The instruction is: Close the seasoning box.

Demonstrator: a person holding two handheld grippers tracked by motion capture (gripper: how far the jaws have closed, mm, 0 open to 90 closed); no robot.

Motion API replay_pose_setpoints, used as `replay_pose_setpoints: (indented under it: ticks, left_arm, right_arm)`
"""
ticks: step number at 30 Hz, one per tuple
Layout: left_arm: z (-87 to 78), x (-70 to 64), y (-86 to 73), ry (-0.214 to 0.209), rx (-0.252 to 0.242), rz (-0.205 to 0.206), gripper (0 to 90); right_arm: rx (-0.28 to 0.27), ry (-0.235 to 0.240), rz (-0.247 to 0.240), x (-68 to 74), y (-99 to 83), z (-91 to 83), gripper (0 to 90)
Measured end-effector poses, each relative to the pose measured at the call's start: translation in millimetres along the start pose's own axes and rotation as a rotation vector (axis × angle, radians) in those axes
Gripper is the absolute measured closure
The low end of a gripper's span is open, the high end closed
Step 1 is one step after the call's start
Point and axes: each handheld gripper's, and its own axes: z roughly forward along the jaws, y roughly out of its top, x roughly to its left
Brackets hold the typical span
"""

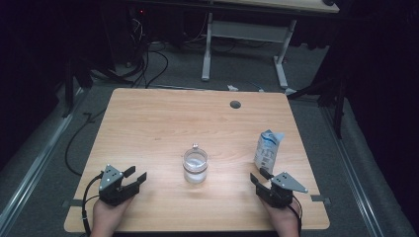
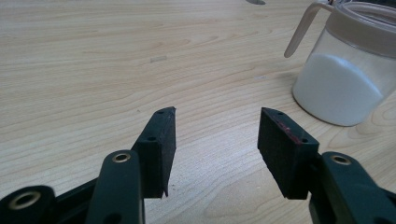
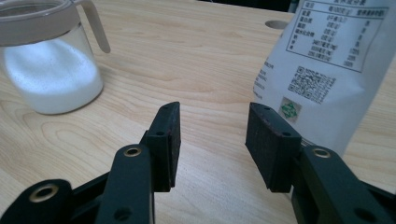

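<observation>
The glass jug [image 1: 195, 166] of white powder stands at the lower middle of the frame in the high view, with bare surface [image 1: 163, 123] all round it and wide room toward the upper edge. The white carton [image 1: 267, 150] stands upright to its right, near the right edge. The right tongs [image 1: 260, 178], jaws wide and empty, sit just below the carton, apart from it. The left tongs [image 1: 136, 175], also wide and empty, rest well left of the jug near the lower edge.
</observation>
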Motion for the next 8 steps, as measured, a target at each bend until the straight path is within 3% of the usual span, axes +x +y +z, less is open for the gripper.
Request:
replay_pose_setpoints:
  ticks: [8]
  left_arm:
    - [-2.3,2.3,-0.7,0.001,0.003,0.000,47.2]
  right_arm:
    - [0.019,0.014,-0.023,5.6,-1.9,6.8,55.5]
